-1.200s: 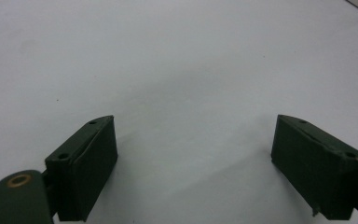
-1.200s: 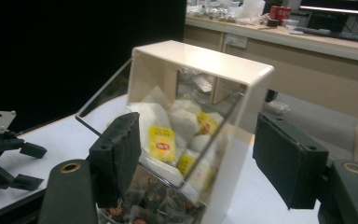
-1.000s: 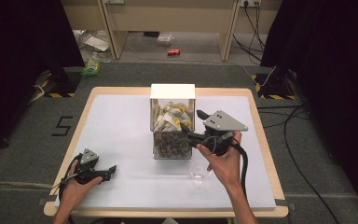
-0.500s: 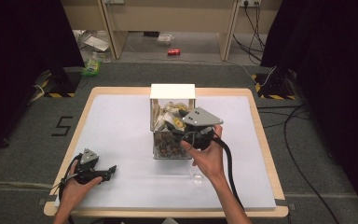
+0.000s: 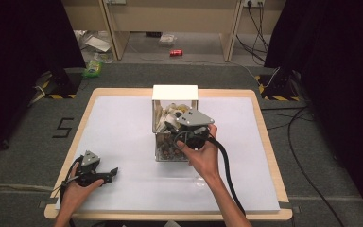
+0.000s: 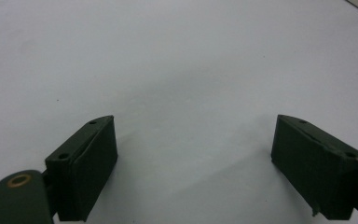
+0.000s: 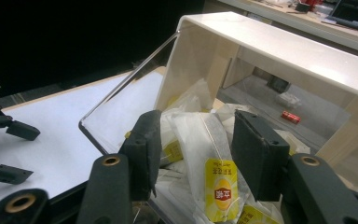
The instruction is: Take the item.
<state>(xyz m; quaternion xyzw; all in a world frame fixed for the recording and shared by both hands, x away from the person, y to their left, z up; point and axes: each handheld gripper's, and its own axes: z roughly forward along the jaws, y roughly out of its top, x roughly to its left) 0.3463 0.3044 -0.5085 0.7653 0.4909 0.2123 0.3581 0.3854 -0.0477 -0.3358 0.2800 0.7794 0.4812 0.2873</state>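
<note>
A clear box [image 5: 163,142] with a white back panel [image 7: 279,44] stands mid-table, heaped with white tea bags. My right gripper [image 5: 183,126] hangs over its open top. In the right gripper view, my right gripper [image 7: 198,149] is open, its jaws on either side of a tea bag [image 7: 200,140] with a yellow tag [image 7: 221,189]; I see no contact with the bag. My left gripper [image 5: 109,174] rests on the table near the front left corner. Its jaws stand wide apart over bare white surface in the left gripper view, where the left gripper [image 6: 193,163] holds nothing.
The white table top [image 5: 123,123] has a wooden rim [image 5: 264,137]. The right gripper's black cable [image 5: 227,165] trails back along the forearm. Dark curtains flank the table. The left gripper [image 7: 21,151] is seen far left in the right gripper view.
My right gripper has moved left from beside the box to over its open top, jaws down among the tea bags. The left gripper has stayed put.
</note>
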